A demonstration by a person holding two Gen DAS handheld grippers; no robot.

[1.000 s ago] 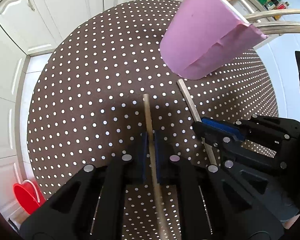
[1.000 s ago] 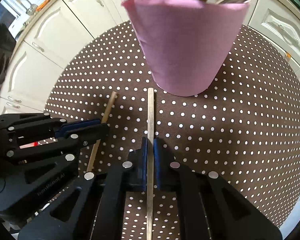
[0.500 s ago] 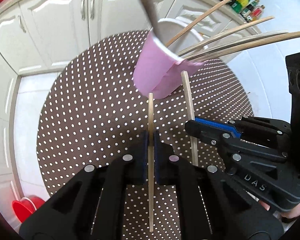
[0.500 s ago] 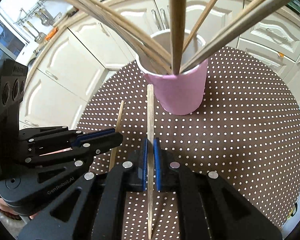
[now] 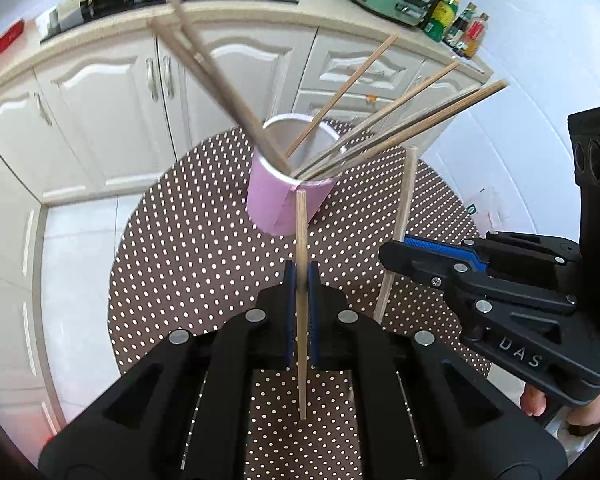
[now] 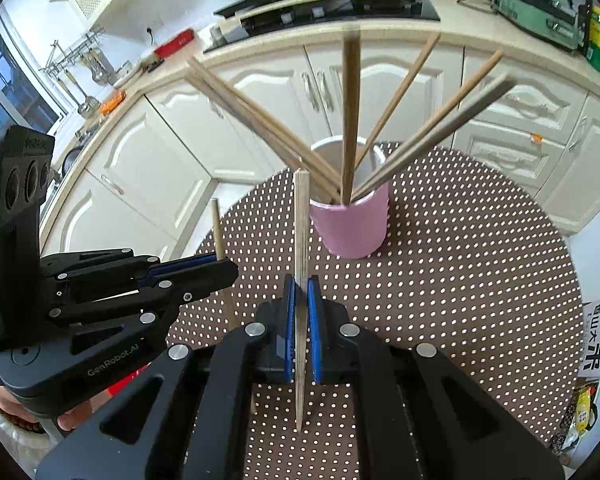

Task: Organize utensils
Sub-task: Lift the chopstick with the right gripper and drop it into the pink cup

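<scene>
Both claws are clamped, each on one loose chopstick: the left gripper (image 5: 301, 280) pinches its chopstick (image 5: 301, 240) near mid-length, and the right gripper (image 6: 301, 292) does the same with the second chopstick (image 6: 300, 232). Each stick stands roughly upright above the dotted table (image 5: 188, 248), just short of the pink cup (image 5: 272, 204). To finish well, I would bring one stick at a time over the rim, tip it down among the leaning sticks, then release. Counted: two grippers, two held chopsticks, one cup, and about seven or eight chopsticks (image 6: 350, 120) inside, though overlap blurs that count.
</scene>
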